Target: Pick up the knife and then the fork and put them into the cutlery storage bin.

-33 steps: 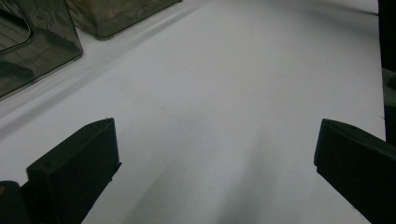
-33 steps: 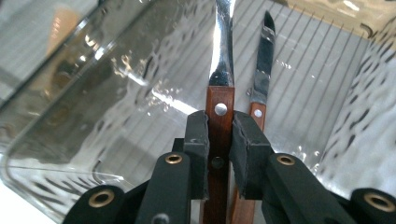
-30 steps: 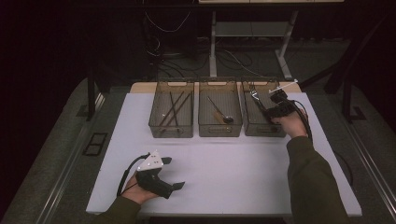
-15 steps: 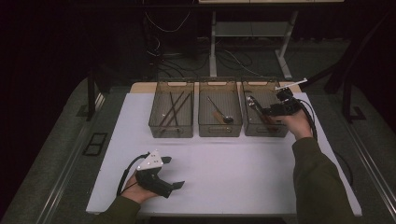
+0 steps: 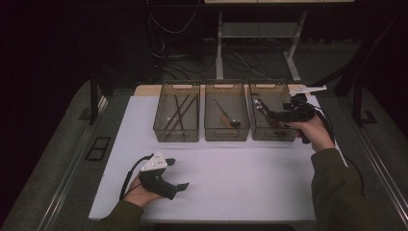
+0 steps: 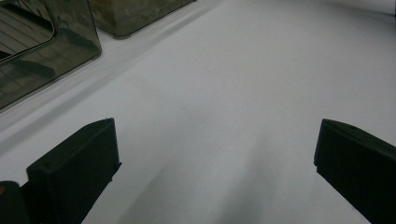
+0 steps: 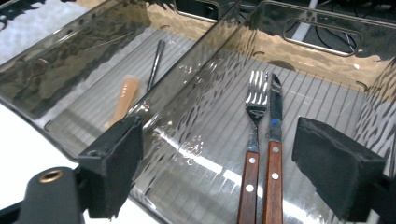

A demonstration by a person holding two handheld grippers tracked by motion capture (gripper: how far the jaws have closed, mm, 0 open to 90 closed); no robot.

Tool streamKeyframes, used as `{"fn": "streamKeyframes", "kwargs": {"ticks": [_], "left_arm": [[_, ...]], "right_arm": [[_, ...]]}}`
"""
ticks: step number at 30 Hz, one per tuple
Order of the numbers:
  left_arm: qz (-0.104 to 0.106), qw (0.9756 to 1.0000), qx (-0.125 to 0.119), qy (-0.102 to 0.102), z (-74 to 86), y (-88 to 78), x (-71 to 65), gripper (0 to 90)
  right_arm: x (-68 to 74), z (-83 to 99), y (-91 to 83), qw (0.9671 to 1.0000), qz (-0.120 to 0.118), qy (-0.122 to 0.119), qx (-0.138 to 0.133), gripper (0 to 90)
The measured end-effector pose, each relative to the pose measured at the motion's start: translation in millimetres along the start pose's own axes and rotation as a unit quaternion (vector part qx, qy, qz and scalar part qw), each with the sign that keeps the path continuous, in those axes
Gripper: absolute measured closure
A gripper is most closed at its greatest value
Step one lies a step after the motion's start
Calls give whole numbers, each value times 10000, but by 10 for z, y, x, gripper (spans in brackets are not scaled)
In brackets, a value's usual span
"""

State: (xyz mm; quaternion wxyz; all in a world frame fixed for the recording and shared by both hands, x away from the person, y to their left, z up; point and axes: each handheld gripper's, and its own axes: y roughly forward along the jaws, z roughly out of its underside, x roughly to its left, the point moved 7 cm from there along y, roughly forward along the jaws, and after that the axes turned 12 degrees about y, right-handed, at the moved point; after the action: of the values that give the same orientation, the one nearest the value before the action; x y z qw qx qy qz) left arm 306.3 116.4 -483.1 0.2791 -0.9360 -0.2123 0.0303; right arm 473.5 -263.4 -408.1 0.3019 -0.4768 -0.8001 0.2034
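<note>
3 bins stand in a row at the back of the tabletop. A fork and knife lie side by side in the right one.

We note a fork and knife of shiny metal with glossy wooden handles, a smoky translucent ribbed plastic bin, and a matt white table.

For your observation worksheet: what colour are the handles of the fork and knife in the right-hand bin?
Reddish-brown wood with silver rivets, on fork and knife; clearest in the right gripper view.
</note>
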Motion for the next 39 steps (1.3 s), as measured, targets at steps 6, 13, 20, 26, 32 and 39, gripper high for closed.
{"fn": "streamKeyframes", "kwargs": {"ticks": [6,13,20,26,32,39], "left_arm": [[-32,10000,-29,-33,3,-1,12,0],[-31,10000,-25,-41,10,0,1,0],[-28,10000,-21,-77,26,-21,4,0],[-32,10000,-33,-74,23,-20,-4,0],[-28,10000,-42,-60,15,-20,-6,0],[-50,10000,2,-48,10,-21,-22,0]], "right_arm": [[52,98,-71,9998,-29,-152,-105,164],[177,258,-211,9992,-155,-295,-240,124],[310,453,-334,9977,-374,-464,-328,124],[408,687,-392,9958,-657,-524,-364,124],[478,919,-435,9944,-726,-684,-353,124],[519,1206,-456,9931,-761,-852,-280,123]]}}
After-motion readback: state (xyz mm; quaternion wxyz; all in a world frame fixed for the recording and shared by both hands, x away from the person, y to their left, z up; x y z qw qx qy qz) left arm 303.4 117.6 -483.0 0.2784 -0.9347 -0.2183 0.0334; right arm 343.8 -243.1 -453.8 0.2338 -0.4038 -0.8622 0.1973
